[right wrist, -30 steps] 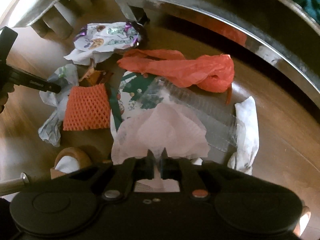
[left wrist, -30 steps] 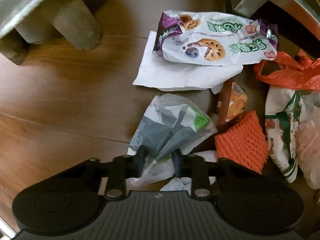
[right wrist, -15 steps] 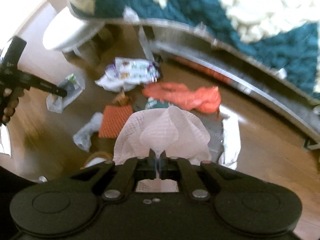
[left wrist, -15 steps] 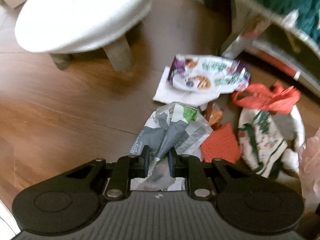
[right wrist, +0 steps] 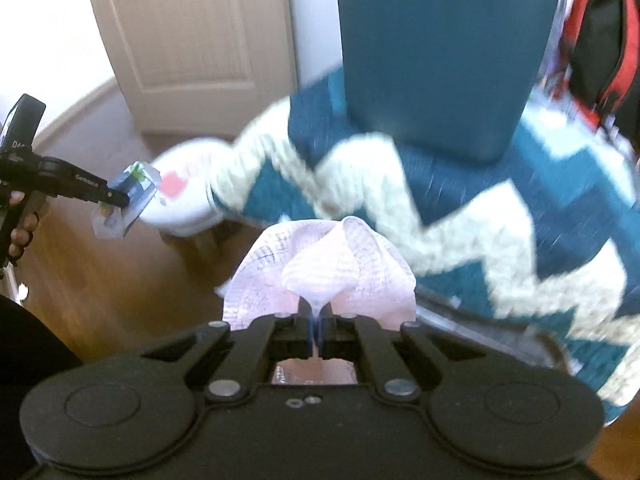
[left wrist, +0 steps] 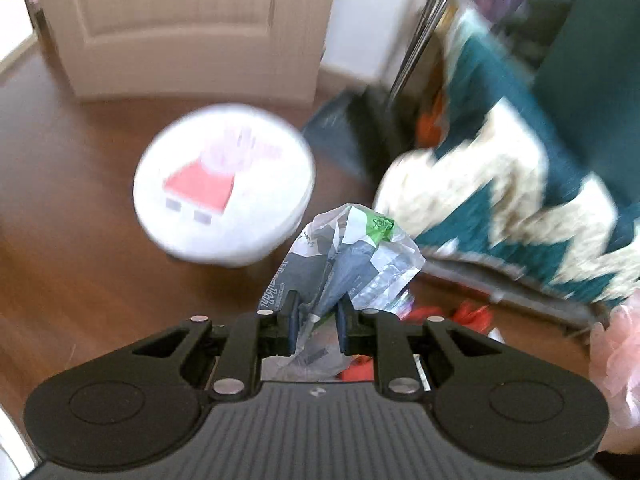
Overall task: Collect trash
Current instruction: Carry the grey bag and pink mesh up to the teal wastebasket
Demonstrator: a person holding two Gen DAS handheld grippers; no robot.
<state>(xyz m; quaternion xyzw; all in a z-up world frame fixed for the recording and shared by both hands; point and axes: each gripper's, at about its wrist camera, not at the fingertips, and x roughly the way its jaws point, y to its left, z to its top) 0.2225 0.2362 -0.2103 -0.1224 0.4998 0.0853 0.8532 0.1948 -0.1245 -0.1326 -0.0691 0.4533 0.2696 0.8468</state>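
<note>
My left gripper [left wrist: 316,316] is shut on a crumpled clear, grey and green plastic wrapper [left wrist: 352,260] and holds it up in the air above the floor. It also shows at the left of the right wrist view [right wrist: 120,200], with the wrapper [right wrist: 132,196] hanging from its fingers. My right gripper [right wrist: 318,326] is shut on a pale pink foam net [right wrist: 328,272], held up high. A bit of red trash [left wrist: 468,314] shows on the floor below in the left wrist view.
A white round stool [left wrist: 224,184] with a red picture stands on the brown wood floor [left wrist: 72,280]. A teal and cream zigzag blanket [right wrist: 480,216] lies over furniture at the right. A beige door [right wrist: 192,40] is behind.
Both grippers have risen from the floor with their trash. The trash pile has dropped almost out of both views, and the door, stool top and blanket have come into view.
</note>
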